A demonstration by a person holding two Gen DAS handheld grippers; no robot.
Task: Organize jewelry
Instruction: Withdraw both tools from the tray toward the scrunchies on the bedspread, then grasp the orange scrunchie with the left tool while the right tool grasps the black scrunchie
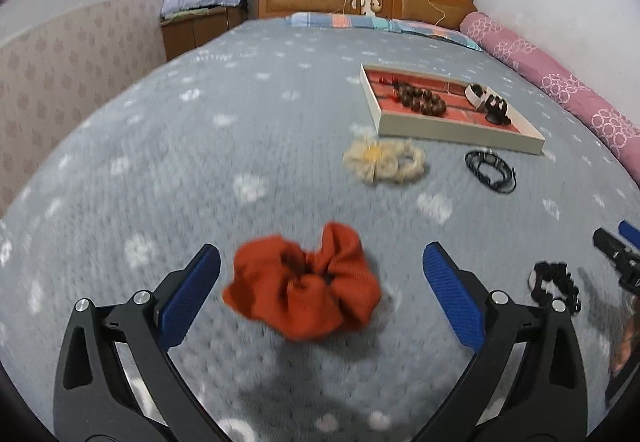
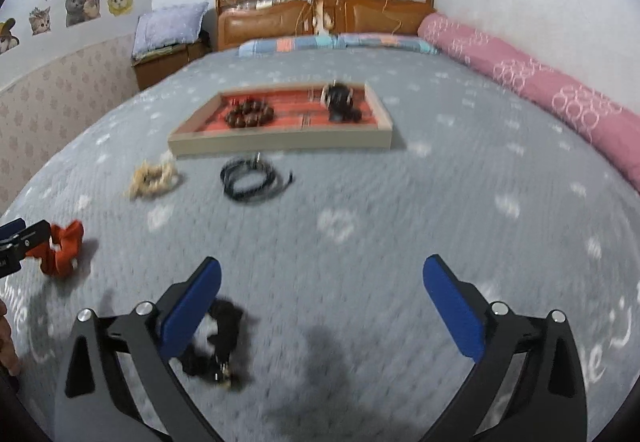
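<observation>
A pick-up step is judged to be in hand, with both grippers brought low over the bed (image 1: 140, 170). The left gripper (image 1: 322, 268) is seen with its jaws spread wide and nothing held; the orange scrunchie (image 1: 304, 286) lies on the bedspread between them, touched by neither pad. The right gripper (image 2: 322, 280) is likewise wide open and empty, with the black scrunchie (image 2: 218, 342) lying just beside and partly behind its left jaw, not centred in the gap.

For the next move, a closing on the orange scrunchie is called for, and a shift of the right jaws leftward is needed first.

Ahead of the jaws, the tray (image 1: 448, 130) is seen already holding brown beads (image 1: 420, 100). The orange scrunchie looks soft, crumpled and ruffled.
</observation>
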